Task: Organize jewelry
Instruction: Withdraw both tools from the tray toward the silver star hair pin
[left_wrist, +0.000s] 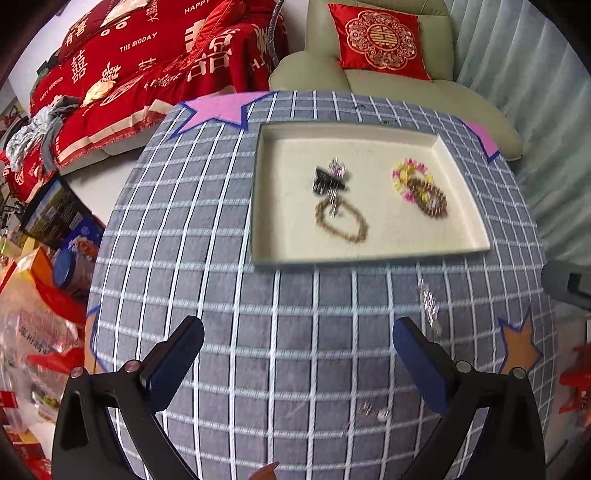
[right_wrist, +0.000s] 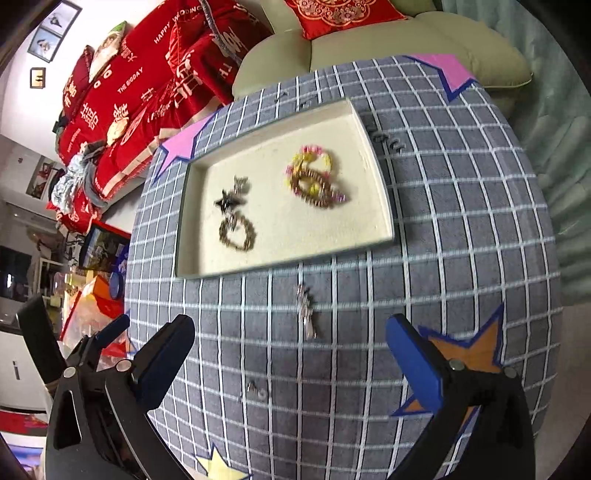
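Both pairs of tongs hang over the counter (left_wrist: 221, 258) with nothing between their blue pads: the left tongs (left_wrist: 297, 343) gape wide above the grey checked cloth (left_wrist: 314, 369), and the right tongs (right_wrist: 290, 345) are spread just as wide and empty. Beyond them sits a shallow cream tray (left_wrist: 280, 206) holding most of the jewelry. On its left side lies a gold chain bracelet (left_wrist: 341, 221) with a black hair clip (left_wrist: 327, 181) and a silvery piece (left_wrist: 338, 168) just above it, the three touching or nearly so. On the tray's right side a pink and yellow beaded bracelet (left_wrist: 408, 173) overlaps a brown beaded bracelet (left_wrist: 430, 199). Two items are outside the tray, on the cloth: a long silver sparkly piece (right_wrist: 306, 310), perhaps an earring or a clip, though the blur makes it hard to say, lies near the tray's front edge between the two right fingers in that view, and a small silver trinket (right_wrist: 256, 387) rests closer to the tongs. Star patches in pink (left_wrist: 218, 110) and orange (right_wrist: 469, 350) mark the cloth's corners. Behind the counter stands a pale sofa (left_wrist: 388, 85) with a red cushion (left_wrist: 380, 40).
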